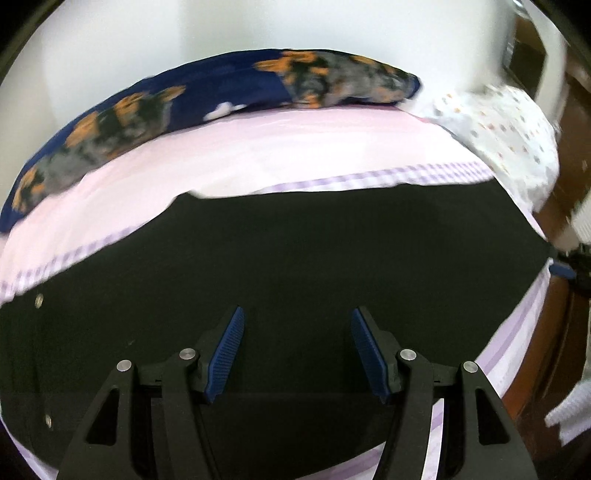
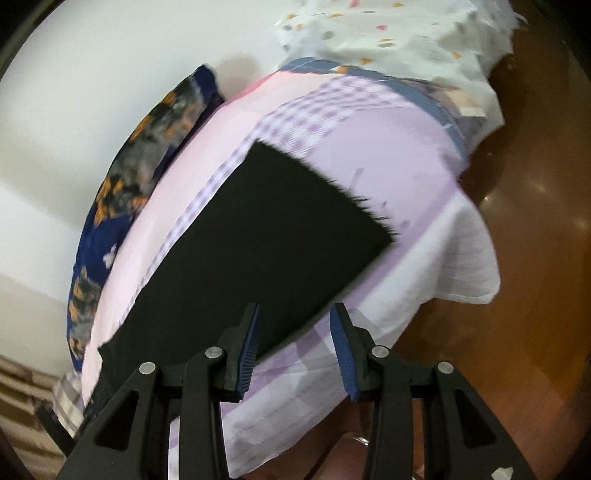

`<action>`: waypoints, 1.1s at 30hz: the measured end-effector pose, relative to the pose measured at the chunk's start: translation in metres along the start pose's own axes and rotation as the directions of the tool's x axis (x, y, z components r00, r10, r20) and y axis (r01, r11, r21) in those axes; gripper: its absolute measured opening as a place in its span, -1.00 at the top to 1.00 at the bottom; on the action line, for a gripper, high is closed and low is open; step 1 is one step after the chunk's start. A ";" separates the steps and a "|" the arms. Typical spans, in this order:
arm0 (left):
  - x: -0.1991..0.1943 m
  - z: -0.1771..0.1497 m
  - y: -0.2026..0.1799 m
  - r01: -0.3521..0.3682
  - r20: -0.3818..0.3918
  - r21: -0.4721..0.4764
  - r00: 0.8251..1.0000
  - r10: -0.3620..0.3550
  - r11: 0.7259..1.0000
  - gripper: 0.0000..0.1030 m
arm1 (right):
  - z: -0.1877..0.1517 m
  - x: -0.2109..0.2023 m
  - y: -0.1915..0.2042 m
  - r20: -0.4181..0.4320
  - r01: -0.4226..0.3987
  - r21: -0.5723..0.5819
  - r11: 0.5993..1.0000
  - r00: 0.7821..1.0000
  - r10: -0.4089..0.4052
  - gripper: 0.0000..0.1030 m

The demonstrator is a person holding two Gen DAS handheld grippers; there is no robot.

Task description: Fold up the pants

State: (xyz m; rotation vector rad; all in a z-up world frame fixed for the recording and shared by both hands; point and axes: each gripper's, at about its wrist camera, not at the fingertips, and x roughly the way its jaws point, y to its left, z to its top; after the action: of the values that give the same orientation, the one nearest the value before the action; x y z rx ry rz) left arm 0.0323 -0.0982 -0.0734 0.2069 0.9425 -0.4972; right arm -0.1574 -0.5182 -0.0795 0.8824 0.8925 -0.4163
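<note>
Black pants (image 1: 295, 251) lie flat on the bed; left gripper (image 1: 297, 354) and right gripper (image 2: 293, 350), both spread and empty, next pinch the twelve-o'clock hem.

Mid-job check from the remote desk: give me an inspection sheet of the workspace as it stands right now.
Surface: bed with pink and lilac checked sheet, sheet corner hanging over the edge in the right wrist view.
Job's things: black pants lying flat on the sheet; metal snaps at one end; frayed edge at the other.
Clutter: navy patterned pillow along the wall; white dotted cloth at the bed's far corner.
Grippers: left gripper open above the pants, nothing between its fingers; right gripper open, nothing held, at the pants' edge.
Cables: nothing seen.
Surroundings: white wall; brown wooden floor.
</note>
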 end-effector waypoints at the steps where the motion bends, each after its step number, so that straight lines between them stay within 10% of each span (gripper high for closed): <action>1: 0.001 0.001 -0.005 0.000 -0.001 0.017 1.000 0.000 1.000 -0.19 | 0.001 0.001 -0.002 0.002 0.004 0.011 1.000 1.000 -0.004 0.28; 13: 0.021 -0.004 -0.023 0.016 -0.092 0.067 0.996 -0.010 0.998 -0.19 | 0.026 0.008 -0.030 0.082 -0.030 0.125 0.992 0.996 0.020 0.33; 16: 0.027 -0.006 -0.019 0.024 -0.112 0.044 0.994 -0.019 0.999 -0.19 | 0.033 0.014 -0.032 0.078 -0.040 0.143 0.989 0.997 0.029 0.80; 21: 0.028 -0.005 -0.017 0.022 -0.100 0.029 0.995 -0.019 0.999 -0.23 | 0.038 0.011 -0.029 0.079 -0.098 0.150 0.984 0.993 0.087 0.85; 33: -0.009 0.001 0.040 0.024 -0.017 -0.187 0.999 -0.028 0.982 -0.23 | 0.037 0.020 0.107 -0.048 -0.380 0.012 0.925 0.924 0.380 0.85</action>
State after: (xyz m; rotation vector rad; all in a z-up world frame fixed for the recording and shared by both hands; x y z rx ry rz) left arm 0.0485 -0.0613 -0.0676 0.0298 1.0057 -0.4285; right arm -0.0586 -0.4842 -0.0320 1.0463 0.7424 -0.0580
